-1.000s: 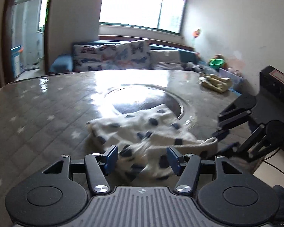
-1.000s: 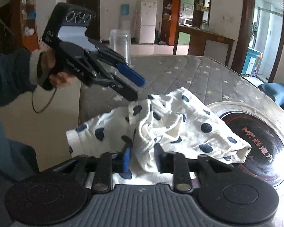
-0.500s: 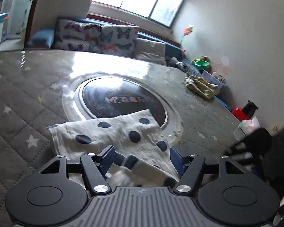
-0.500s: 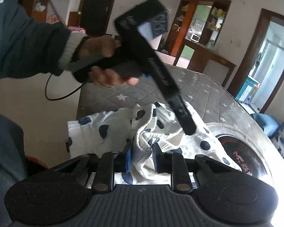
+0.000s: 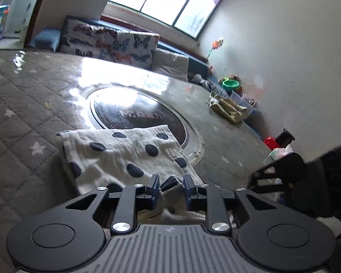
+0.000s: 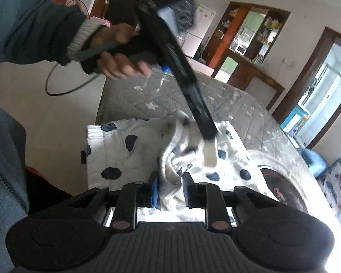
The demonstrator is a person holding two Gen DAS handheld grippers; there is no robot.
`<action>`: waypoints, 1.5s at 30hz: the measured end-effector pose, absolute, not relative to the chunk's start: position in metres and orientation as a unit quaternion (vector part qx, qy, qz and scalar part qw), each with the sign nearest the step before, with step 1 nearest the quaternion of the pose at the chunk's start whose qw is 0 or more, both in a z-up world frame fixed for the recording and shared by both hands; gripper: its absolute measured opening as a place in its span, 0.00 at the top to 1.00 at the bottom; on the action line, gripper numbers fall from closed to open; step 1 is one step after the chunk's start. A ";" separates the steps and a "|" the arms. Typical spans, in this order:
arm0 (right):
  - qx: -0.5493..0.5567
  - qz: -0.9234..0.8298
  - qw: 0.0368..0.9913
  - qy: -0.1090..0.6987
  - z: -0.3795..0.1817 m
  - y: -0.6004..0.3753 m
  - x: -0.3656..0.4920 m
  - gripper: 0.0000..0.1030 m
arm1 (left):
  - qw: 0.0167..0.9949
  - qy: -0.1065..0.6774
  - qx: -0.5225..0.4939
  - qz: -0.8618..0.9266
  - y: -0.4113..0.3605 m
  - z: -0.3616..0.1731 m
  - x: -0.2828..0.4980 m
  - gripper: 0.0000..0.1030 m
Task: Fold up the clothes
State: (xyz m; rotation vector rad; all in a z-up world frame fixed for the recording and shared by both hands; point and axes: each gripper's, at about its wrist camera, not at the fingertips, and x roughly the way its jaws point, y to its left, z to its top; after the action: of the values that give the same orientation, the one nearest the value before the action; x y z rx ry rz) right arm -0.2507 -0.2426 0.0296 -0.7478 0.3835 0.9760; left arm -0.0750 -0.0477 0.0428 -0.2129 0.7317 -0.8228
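Lying on the desk point(image 5: 22, 113), spotted garment point(image 5: 125, 154) is stretching toward 11 o'clock from the left gripper point(image 5: 170, 190), both it and the right gripper point(image 6: 170, 190) clenching bunched near-edge cloth in their jaws.

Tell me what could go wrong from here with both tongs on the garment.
1. The left tongs pinch only a thin bunched edge of the garment; it may slip out on a pull.
2. The right tongs hold a thick wad, so the fold may come out lumpy.
3. Part of the garment hangs over the table edge near the person and could drag the rest off.
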 end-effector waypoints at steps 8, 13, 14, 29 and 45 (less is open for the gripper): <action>-0.330 0.447 0.808 0.196 0.039 -0.247 -0.257 0.69 | 0.854 0.343 -0.089 -0.380 -0.016 0.044 -0.117 0.57; -0.342 0.444 0.806 0.188 0.042 -0.241 -0.260 0.58 | 0.861 0.344 -0.074 -0.368 -0.008 0.041 -0.132 0.50; -0.346 0.443 0.806 0.184 0.042 -0.239 -0.260 0.57 | 0.862 0.342 -0.073 -0.367 -0.007 0.042 -0.134 0.48; -0.230 0.455 0.824 0.248 0.061 -0.242 -0.221 0.81 | 0.890 0.261 0.059 -0.368 -0.031 0.056 -0.164 0.18; -0.225 0.454 0.822 0.260 0.081 -0.246 -0.205 0.81 | 0.872 0.179 0.229 -0.393 -0.079 0.041 -0.152 0.69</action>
State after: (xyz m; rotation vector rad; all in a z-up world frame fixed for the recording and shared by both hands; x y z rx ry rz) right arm -0.2052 -0.2457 0.0805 -0.4778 0.5537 0.9671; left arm -0.1515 -0.0788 0.0408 0.4792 0.3740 -0.8222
